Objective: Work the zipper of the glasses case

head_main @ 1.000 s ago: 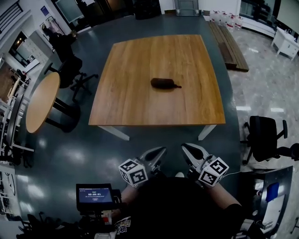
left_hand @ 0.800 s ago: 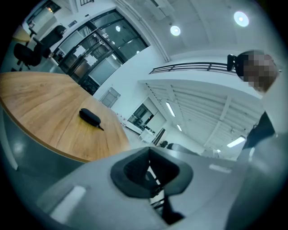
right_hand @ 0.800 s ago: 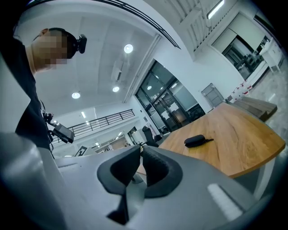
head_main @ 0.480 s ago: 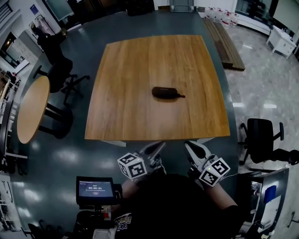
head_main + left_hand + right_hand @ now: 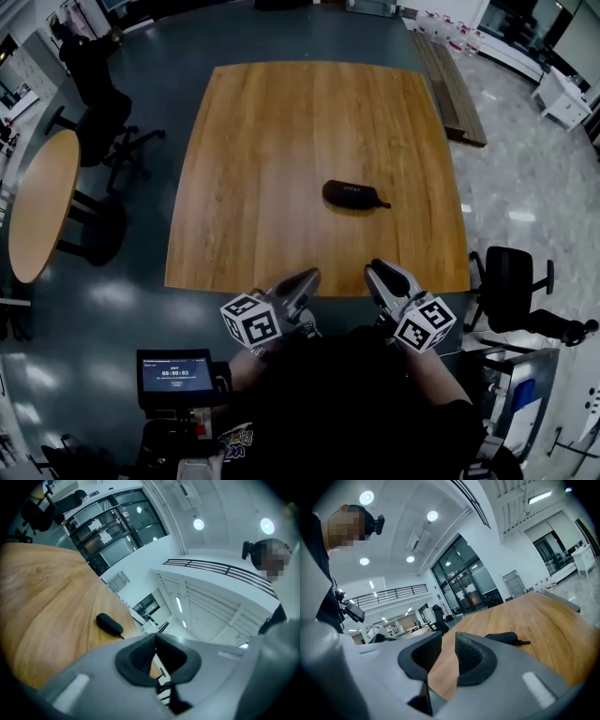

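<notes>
Left hand-held gripper (image 5: 309,275) shut, right one (image 5: 376,268) just opening, both empty; case (image 5: 352,195) zipper indistinct.

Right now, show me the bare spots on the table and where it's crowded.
The table is bare over its whole left half, from the left edge to the glasses case, and along the far edge beyond it. The strip between case and near edge is free too. Only right of centre, where the case lies, is taken.
</notes>
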Motion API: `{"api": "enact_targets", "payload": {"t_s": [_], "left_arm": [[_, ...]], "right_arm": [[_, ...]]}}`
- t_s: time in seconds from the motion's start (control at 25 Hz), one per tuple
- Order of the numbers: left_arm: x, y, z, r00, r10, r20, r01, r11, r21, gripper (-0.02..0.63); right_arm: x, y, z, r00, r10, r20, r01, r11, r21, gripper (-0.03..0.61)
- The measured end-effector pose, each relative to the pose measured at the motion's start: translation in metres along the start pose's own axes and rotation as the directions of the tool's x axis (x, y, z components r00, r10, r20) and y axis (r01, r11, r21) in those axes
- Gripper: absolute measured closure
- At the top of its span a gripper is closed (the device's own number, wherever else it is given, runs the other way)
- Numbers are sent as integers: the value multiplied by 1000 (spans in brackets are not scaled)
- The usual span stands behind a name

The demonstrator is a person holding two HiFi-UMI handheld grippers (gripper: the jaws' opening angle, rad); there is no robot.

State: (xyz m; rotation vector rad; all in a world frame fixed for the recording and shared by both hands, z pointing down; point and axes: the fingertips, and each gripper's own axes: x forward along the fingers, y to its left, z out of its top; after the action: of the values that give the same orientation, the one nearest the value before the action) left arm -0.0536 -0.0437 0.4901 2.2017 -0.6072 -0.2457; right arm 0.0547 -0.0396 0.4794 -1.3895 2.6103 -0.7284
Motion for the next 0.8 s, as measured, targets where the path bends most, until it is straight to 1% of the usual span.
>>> {"api": "enact_targets", "payload": {"t_s": [0.08, 0.16, 0.24, 0.32, 0.36, 0.44, 0.48, 0.56, 0.6, 0.68, 0.72, 0.8], "left_arm": [[-6, 9, 6, 1000, 12, 20, -12, 1000, -11, 612], [-10, 18, 12, 999, 28, 37, -28, 999, -25, 612], [-12, 24, 16, 998, 40, 44, -38, 999, -36, 612], [-10, 26, 20, 998, 53, 42, -51, 998, -40, 612], [-8, 26, 20, 997, 60, 43, -59, 997, -40, 612], [-5, 27, 17, 996, 73, 59, -71, 997, -41, 612], [-4, 28, 17, 994, 85, 70, -82, 996, -41, 612], [-10, 34, 25, 988, 120, 97, -117, 992, -43, 612], [-14, 38, 30, 984, 142, 111, -137, 989, -45, 612], [-21, 43, 37, 973, 186, 134, -181, 982, -47, 612], [-22, 44, 38, 968, 208, 142, -203, 978, -47, 612], [-23, 45, 39, 956, 251, 154, -246, 968, -52, 612]], "right_arm": [[14, -16, -8, 999, -17, -42, 16, 999, -31, 489], [30, -42, -18, 994, -49, -96, 42, 996, -80, 484], [46, -76, -32, 980, -93, -177, 61, 983, -176, 458], [63, -116, -46, 949, -136, -285, 45, 951, -306, 423], [71, -136, -51, 926, -152, -345, 17, 931, -364, 391], [87, -170, -59, 875, -164, -457, -70, 889, -453, 321], [96, -182, -60, 849, -161, -503, -125, 865, -487, 285], [121, -195, -60, 797, -146, -586, -243, 811, -533, 244], [134, -199, -62, 766, -139, -627, -301, 785, -541, 214], [155, -207, -71, 694, -126, -709, -407, 744, -531, 185], [163, -212, -78, 652, -119, -749, -453, 731, -511, 168], [171, -218, -95, 561, -99, -822, -524, 726, -445, 144]]}}
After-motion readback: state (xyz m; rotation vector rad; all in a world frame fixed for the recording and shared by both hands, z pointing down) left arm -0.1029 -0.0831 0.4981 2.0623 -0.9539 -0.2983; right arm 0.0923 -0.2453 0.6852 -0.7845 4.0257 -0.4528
